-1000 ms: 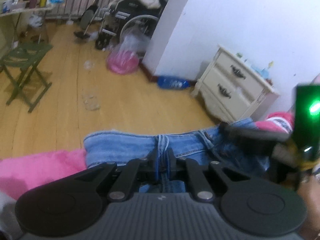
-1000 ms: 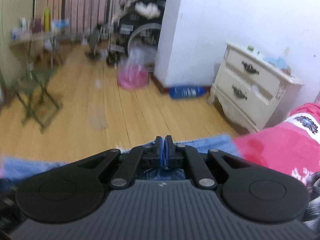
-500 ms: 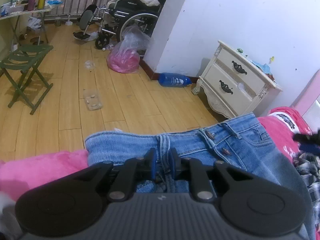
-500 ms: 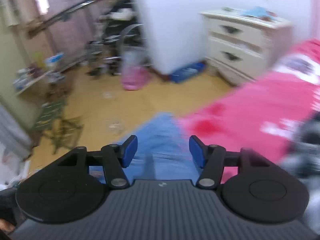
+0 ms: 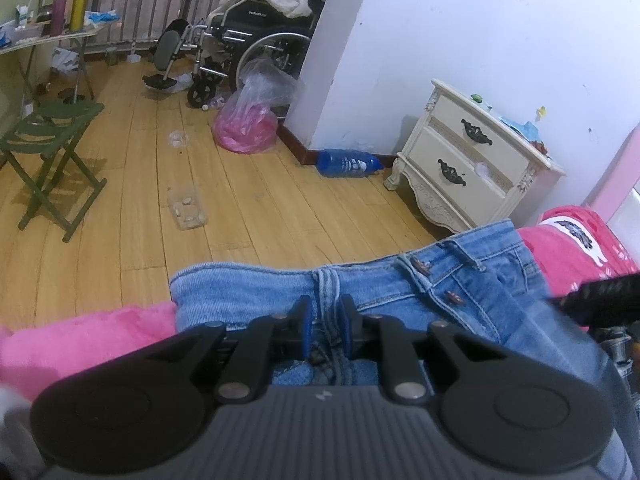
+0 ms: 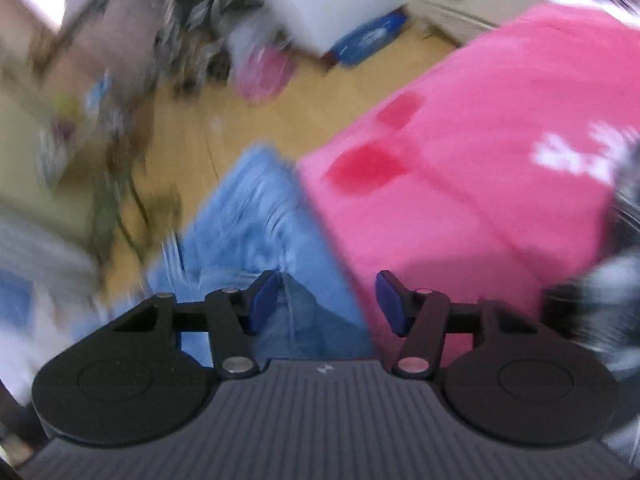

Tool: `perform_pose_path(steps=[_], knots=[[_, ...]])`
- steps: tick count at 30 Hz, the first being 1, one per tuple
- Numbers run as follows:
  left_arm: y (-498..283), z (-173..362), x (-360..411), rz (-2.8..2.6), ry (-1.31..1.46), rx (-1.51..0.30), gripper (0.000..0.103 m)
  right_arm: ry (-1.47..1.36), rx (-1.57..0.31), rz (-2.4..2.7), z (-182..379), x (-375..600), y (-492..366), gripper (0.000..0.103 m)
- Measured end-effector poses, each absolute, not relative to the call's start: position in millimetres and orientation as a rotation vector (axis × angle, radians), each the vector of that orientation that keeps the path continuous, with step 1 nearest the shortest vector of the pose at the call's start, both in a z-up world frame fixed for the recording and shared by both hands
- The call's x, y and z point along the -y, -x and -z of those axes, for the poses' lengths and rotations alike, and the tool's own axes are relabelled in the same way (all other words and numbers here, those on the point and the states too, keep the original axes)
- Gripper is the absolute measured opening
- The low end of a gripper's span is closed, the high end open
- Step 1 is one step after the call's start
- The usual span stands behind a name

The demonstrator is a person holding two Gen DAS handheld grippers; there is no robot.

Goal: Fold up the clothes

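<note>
The left hand-held gripper [image 5: 324, 326] stands narrowly parted, its blue pads either side of a belt loop on the waistband of the jeans [image 5: 400, 300]; whether they pinch the denim is hard to tell. The jeans lie spread across the bed's edge, waistband toward the floor, flanked by a fuzzy pink blanket [image 5: 88, 340] on the left and a red-pink cover [image 5: 572, 252] on the right. The right hand-held gripper [image 6: 326, 302] is wide open and holds nothing; in its blurred view the jeans [image 6: 256, 216] lie under and ahead of its left finger, the pink cover [image 6: 480, 140] under the right one. On the floor beyond, a clear plastic bag [image 5: 252, 120] holds something pink, and a small clear box [image 5: 186, 208] holds pale round pieces. A blue bottle [image 5: 348, 163] lies beside a cream nightstand [image 5: 472, 160].
</note>
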State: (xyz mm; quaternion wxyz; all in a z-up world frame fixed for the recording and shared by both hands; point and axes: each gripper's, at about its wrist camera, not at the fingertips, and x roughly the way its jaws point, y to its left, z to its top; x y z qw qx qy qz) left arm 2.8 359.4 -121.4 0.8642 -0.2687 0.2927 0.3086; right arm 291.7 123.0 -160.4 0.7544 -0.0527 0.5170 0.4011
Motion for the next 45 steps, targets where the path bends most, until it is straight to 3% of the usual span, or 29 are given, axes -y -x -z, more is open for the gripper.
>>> perform_pose_path(steps=[2, 4, 5, 8, 11, 16, 17, 18, 19, 23, 25, 29, 31, 38, 45], knots=[[-3.7, 121.8, -363.1, -0.648, 0.559, -0.612, 0.017, 0.243, -1.064, -0.889, 151.7, -132.7, -279.1, 0.018], [-3.9, 122.1, -360.5, -0.649, 0.557, -0.610, 0.017, 0.353, -0.958, -0.885, 133.6, -139.8, -265.9, 0.011], [-3.8, 122.1, -359.1, -0.649, 0.555, -0.609, 0.017, 0.420, -0.886, -0.869, 125.3, -144.0, -258.2, 0.000], [-4.9, 123.0, -353.7, -0.653, 0.538, -0.611, 0.017, 0.582, -0.744, -0.824, 118.7, -158.2, -242.4, 0.000], [-6.8, 124.0, -354.7, -0.652, 0.530, -0.611, 0.017, 0.688, -0.696, -0.779, 150.4, -177.0, -235.9, 0.000], [-9.9, 125.8, -352.0, -0.647, 0.505, -0.607, 0.017, 0.644, -0.635, -0.693, 179.6, -177.1, -242.1, 0.001], [-9.1, 125.6, -348.4, -0.646, 0.506, -0.606, 0.018, 0.627, -0.630, -0.681, 176.9, -175.0, -244.6, 0.005], [-8.6, 125.6, -348.2, -0.643, 0.515, -0.603, 0.018, 0.599, -0.635, -0.668, 168.6, -163.6, -247.3, 0.020], [-6.8, 126.2, -350.2, -0.636, 0.538, -0.596, 0.019, 0.557, -0.641, -0.643, 158.3, -152.8, -251.4, 0.025], [-1.8, 127.3, -355.5, -0.614, 0.611, -0.574, 0.026, 0.299, -0.633, -0.513, 105.4, -81.8, -259.7, 0.028], [-0.2, 127.2, -356.1, -0.602, 0.634, -0.566, 0.030, 0.188, -0.625, -0.508, 80.0, -33.0, -238.6, 0.028], [3.6, 126.7, -356.0, -0.553, 0.682, -0.550, 0.053, 0.015, -0.643, -0.507, 44.3, 61.4, -169.0, 0.028], [4.4, 126.2, -357.0, -0.527, 0.704, -0.555, 0.058, -0.045, -0.676, -0.492, 39.8, 98.1, -124.9, 0.028], [4.6, 102.0, -381.8, -0.455, 0.867, -0.790, 0.066, -0.127, -0.718, -0.461, 30.4, 178.8, 56.2, 0.029], [29.0, 56.0, -413.4, -0.350, 0.971, -0.951, 0.065, -0.037, -0.635, -0.683, 39.6, 125.7, 122.2, 0.030]])
